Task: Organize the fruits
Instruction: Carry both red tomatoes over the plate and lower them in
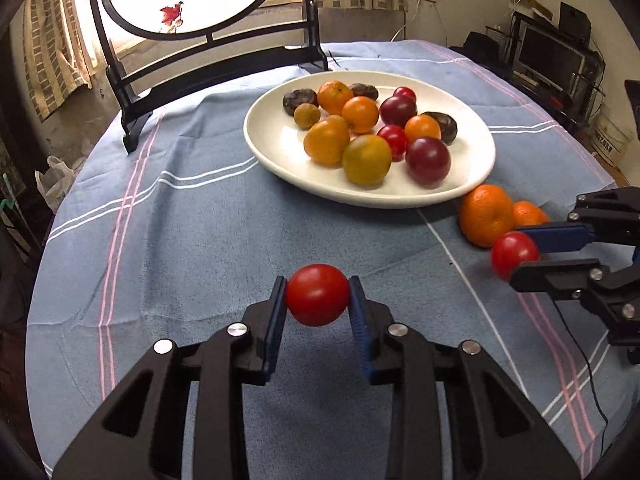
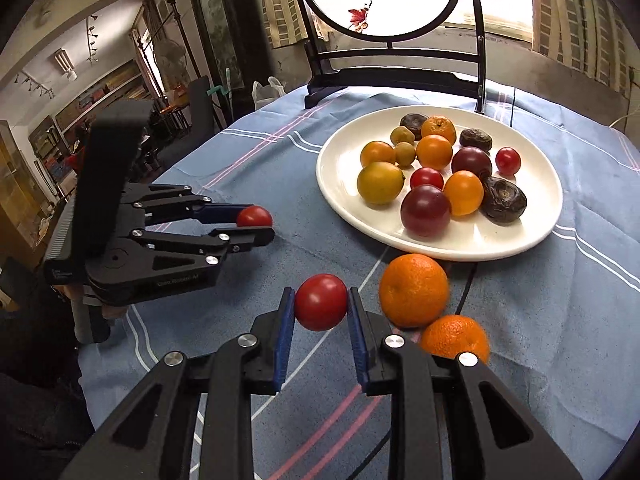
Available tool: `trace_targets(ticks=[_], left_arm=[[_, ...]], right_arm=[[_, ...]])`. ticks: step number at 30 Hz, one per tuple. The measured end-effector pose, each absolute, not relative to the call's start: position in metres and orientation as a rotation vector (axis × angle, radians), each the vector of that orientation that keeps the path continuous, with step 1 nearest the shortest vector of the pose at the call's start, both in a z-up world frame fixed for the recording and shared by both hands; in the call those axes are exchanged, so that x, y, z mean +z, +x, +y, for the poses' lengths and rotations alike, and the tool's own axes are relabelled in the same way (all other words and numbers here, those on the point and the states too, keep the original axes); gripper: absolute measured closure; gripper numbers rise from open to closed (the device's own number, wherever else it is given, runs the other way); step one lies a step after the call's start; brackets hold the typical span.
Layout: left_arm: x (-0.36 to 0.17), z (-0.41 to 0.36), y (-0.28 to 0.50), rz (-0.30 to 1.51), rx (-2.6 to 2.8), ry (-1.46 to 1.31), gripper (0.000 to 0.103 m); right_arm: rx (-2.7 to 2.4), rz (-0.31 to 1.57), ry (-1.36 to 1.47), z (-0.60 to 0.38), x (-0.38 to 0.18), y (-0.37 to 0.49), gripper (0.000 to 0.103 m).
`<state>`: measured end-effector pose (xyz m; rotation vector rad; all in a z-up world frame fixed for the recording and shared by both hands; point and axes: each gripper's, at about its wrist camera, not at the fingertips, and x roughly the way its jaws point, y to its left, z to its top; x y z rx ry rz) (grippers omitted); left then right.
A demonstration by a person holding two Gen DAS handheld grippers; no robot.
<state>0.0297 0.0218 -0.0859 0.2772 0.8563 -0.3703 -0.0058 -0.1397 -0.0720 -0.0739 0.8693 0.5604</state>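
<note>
My left gripper [image 1: 318, 295] is shut on a red tomato [image 1: 317, 294] and holds it above the blue tablecloth, short of the white plate [image 1: 276, 156]. It also shows in the right wrist view [image 2: 256, 222]. My right gripper [image 2: 321, 303] is shut on a second red tomato [image 2: 321, 302], seen from the left wrist view [image 1: 514, 254] at the right. The plate [image 2: 460, 240] holds several oranges, plums, small tomatoes and dark wrinkled fruits. Two mandarins [image 2: 414, 290] [image 2: 454, 338] lie on the cloth just in front of the plate, right of my right gripper.
A black wooden stand with a round painted screen [image 1: 200, 52] stands behind the plate at the table's far edge. A black cable [image 1: 580, 364] trails over the cloth at the right. Shelves and furniture surround the round table.
</note>
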Motion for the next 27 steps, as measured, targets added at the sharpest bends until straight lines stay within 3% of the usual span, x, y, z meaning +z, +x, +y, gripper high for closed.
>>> trace_targets(ticks=[7,15,27], left_arm=[[-0.040,-0.001,0.018,0.698,-0.337,0.316,0.073],[0.006,-0.036,0.058,0.580,-0.282,0.284,0.073],[-0.018,-0.047,0.123,0.624,-0.236,0.206,0.073]], right_arm=[[0.532,0.790,-0.053,-0.158,-0.046,-0.011,0.077],[0.469,0.634,-0.035,-0.181,0.006,0.017,0.077],[0.410,0.583,0.020,-0.188,0.015,0.094,0.077]])
